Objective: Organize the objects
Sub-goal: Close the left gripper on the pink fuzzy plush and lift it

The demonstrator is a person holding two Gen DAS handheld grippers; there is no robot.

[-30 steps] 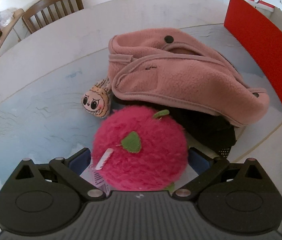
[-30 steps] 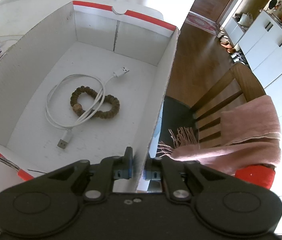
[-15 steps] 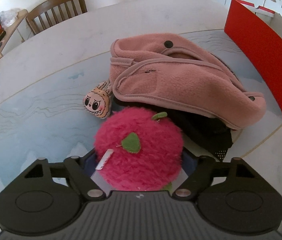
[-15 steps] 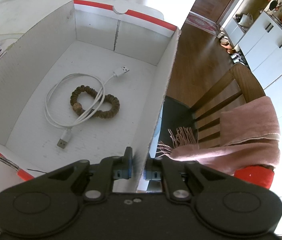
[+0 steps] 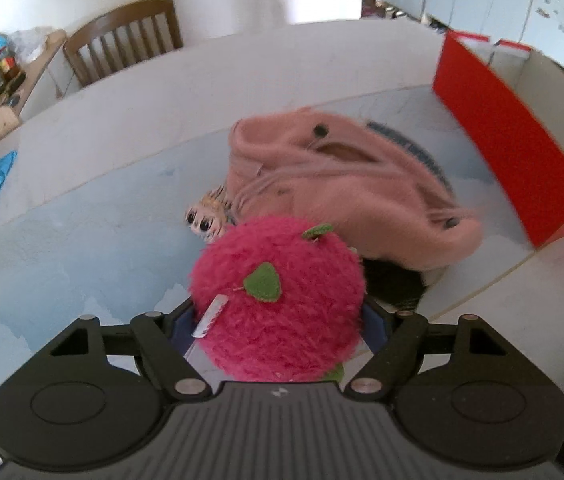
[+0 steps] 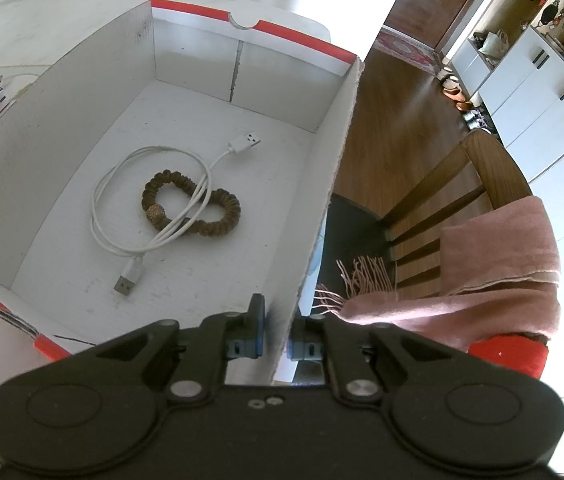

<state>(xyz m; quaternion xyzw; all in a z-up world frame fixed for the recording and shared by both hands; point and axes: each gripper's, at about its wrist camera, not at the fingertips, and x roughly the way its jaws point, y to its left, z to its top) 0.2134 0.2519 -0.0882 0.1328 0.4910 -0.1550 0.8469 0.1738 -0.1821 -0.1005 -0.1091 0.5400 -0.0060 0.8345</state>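
The left tool is clamping the pink plush apple above the tabletop, beside the pink fleece. Only the right view is showing the right tool pinching the box wall, with a white cable lying inside.

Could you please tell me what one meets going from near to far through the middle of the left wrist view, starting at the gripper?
left gripper → pink plush ball → big-eyed doll head → pink fleece garment → bare table → wooden chair

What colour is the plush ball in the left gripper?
Hot pink plush ball with green leaf patches; left wrist view shows it best.
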